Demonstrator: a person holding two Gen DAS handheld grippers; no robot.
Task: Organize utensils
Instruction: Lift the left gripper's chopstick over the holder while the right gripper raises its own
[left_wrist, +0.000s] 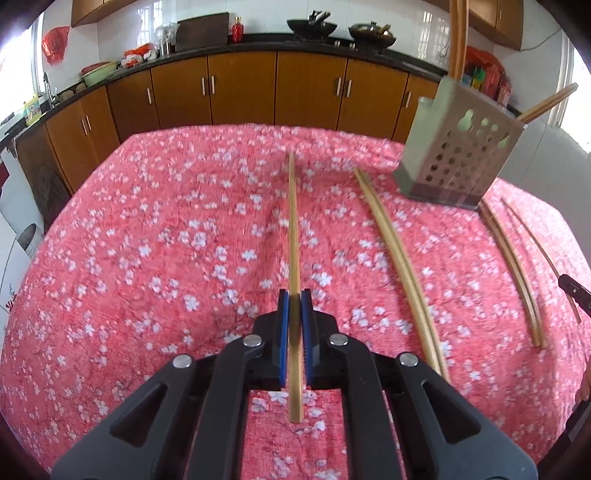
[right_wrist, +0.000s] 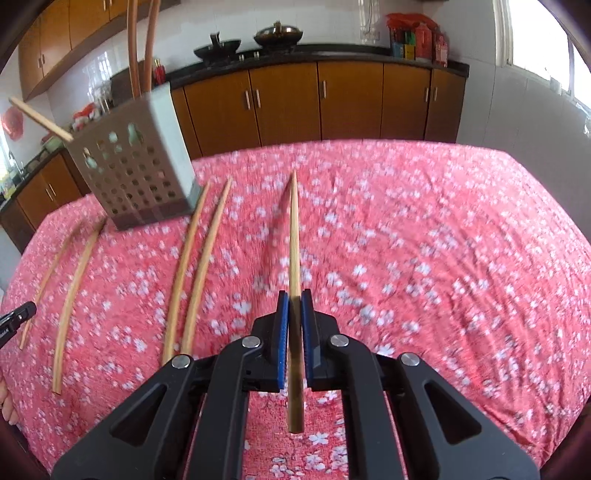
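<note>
My left gripper (left_wrist: 294, 295) is shut on a wooden chopstick (left_wrist: 293, 229) that points forward over the pink floral tablecloth (left_wrist: 147, 240). My right gripper (right_wrist: 294, 295) is shut on another wooden chopstick (right_wrist: 294, 236), also pointing forward. A grey perforated utensil holder (left_wrist: 456, 147) stands at the far right in the left wrist view and at the far left in the right wrist view (right_wrist: 136, 166), with chopsticks standing in it. Two pairs of chopsticks lie on the cloth: one pair (left_wrist: 399, 266) (right_wrist: 195, 266) near the holder, the other (left_wrist: 517, 273) (right_wrist: 74, 280) beside it.
Behind the table runs a kitchen counter with brown cabinets (left_wrist: 240, 85) and woks (left_wrist: 312, 26) on top. A black gripper tip (right_wrist: 16, 317) shows at the left edge of the right wrist view. The table edge (right_wrist: 517, 155) falls away at the far side.
</note>
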